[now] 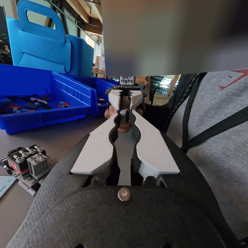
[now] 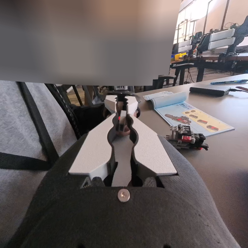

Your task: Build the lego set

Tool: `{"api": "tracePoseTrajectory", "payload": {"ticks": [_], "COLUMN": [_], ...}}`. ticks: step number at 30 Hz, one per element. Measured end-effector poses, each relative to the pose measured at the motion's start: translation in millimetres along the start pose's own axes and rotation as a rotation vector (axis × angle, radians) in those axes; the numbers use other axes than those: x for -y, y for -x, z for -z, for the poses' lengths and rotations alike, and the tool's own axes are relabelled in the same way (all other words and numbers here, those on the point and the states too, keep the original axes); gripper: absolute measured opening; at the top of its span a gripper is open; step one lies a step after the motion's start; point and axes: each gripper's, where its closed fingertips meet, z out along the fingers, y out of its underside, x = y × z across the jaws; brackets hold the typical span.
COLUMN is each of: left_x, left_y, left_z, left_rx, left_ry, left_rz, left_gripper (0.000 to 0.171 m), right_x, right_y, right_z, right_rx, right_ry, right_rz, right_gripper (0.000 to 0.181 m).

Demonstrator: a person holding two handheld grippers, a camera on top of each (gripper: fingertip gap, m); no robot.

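Both tools meet tip to tip above the tabletop's near edge, the left tool (image 1: 124,118) and right tool (image 2: 121,120) each pinching a small grey-and-black Lego piece (image 1: 125,116) with red trim. Light, rigid, slippery; grip flat faces. The half-built grey-and-black Lego model (image 2: 187,136) sits just beside the open instruction booklet (image 2: 194,115).

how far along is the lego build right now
Partly done: a black, grey and red assembly stands on the table beside the open instruction booklet. In hand: the left tool and right tool meet tip to tip, pinching a small grey, black and red piece between them. Left: loose parts in the blue bin remain unused.
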Motion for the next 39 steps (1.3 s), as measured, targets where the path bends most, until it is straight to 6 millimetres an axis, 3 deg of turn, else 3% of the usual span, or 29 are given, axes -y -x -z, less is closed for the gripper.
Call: {"api": "tracePoseTrajectory", "payload": {"ticks": [4, 9, 13, 19, 34, 39], "left_x": [3, 0, -1, -2, -4, -6], "left_y": [1, 0, -1, -4, 4, 12], "left_z": [2, 0, -1, 0, 0, -1], "left_rx": [0.008, 0.011, 0.013, -0.009, 0.025, 0.067], "left_ry": [-0.018, 0.001, 0.016, 0.02, 0.035, 0.035], "left_rz": [-0.011, -0.039, -0.064, -0.062, -0.018, 0.089], "left_gripper": [0.014, 0.014, 0.014, 0.014, 0.013, 0.013], "right_x": [6, -1, -6, -8, -10, -13], "right_y": [-4, 0, 2, 6, -2, -10], "right_z": [8, 1, -4, -4, -4, -3], "right_rx": [0.023, 0.034, 0.04, 0.069, 0.052, 0.025], "right_ry": [-0.052, -0.012, 0.006, -0.003, -0.024, -0.024], "right_rz": [-0.071, -0.067, -0.074, -0.079, -0.119, -0.151], "right_gripper": [0.026, 0.024, 0.012, 0.012, 0.012, 0.012]}}
